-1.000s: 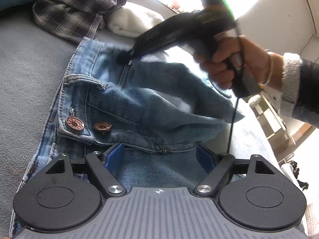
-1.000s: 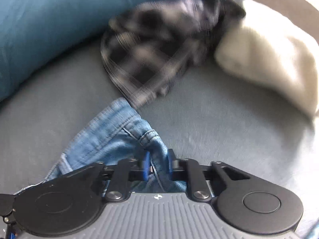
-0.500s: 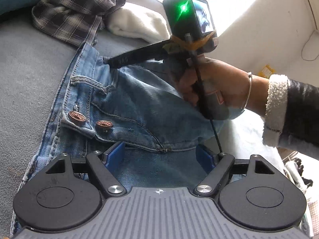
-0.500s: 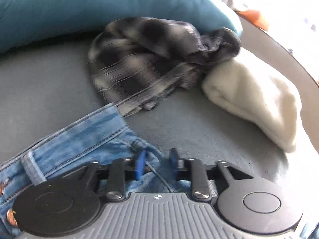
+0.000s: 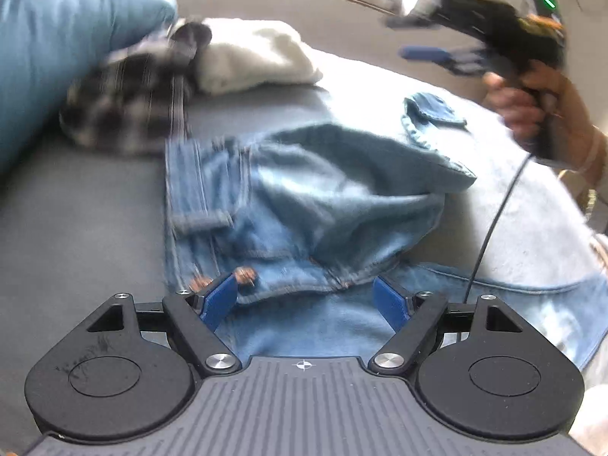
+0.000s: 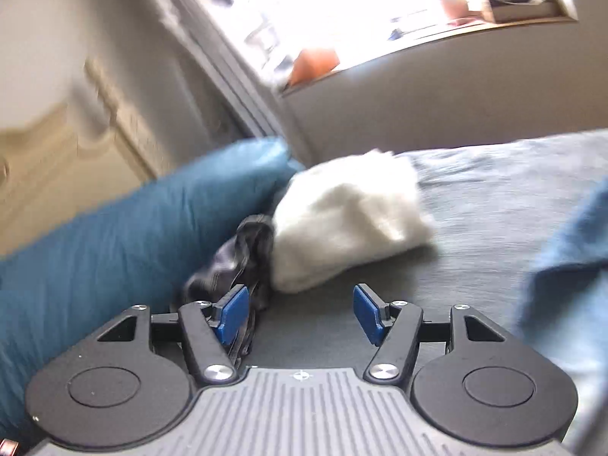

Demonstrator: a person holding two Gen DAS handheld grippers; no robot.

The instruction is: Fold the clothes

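Now that we have let go of the waistband, the jeans lie rumpled on the grey bed, just right of the plaid shirt, which serves as our landmark. Below and right of the shirt, our left gripper hangs released over the button fly, gripping nothing. Far right of the shirt, our right gripper has swung up and clear, its jaws opening with nothing between them. Beyond the shirt sits the white bundle. We judge one fold laid, the next grasp pending.
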